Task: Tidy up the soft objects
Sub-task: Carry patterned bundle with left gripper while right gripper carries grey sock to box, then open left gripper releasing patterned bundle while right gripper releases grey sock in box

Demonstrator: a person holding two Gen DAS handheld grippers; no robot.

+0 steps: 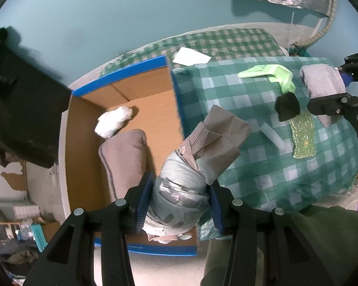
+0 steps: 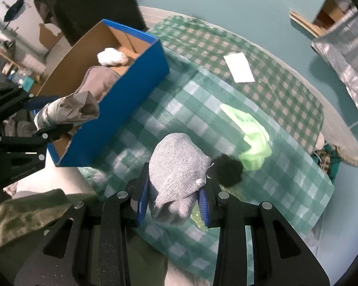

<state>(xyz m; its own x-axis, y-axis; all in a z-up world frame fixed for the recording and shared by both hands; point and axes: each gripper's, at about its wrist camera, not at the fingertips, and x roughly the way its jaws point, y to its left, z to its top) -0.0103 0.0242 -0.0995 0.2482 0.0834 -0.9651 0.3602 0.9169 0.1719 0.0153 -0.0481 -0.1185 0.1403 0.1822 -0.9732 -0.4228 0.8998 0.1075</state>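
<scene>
Brown cardboard box with blue sides (image 1: 140, 109) already holds a white fluffy lump (image 1: 114, 121) and a grey pillow (image 1: 125, 159). Left claw (image 1: 179, 205) grips a silver crinkly bundle (image 1: 179, 190) above the box. Right claw (image 2: 173, 201) grips a grey knitted sock (image 2: 179, 166). At two o'clock on the checked green table (image 1: 262, 166), a green sock (image 1: 269, 74) waits.

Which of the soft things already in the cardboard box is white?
The fluffy white wad near the box's far corner. The other thing lying in the box, the cushion, is greyish brown and much bigger.
</scene>
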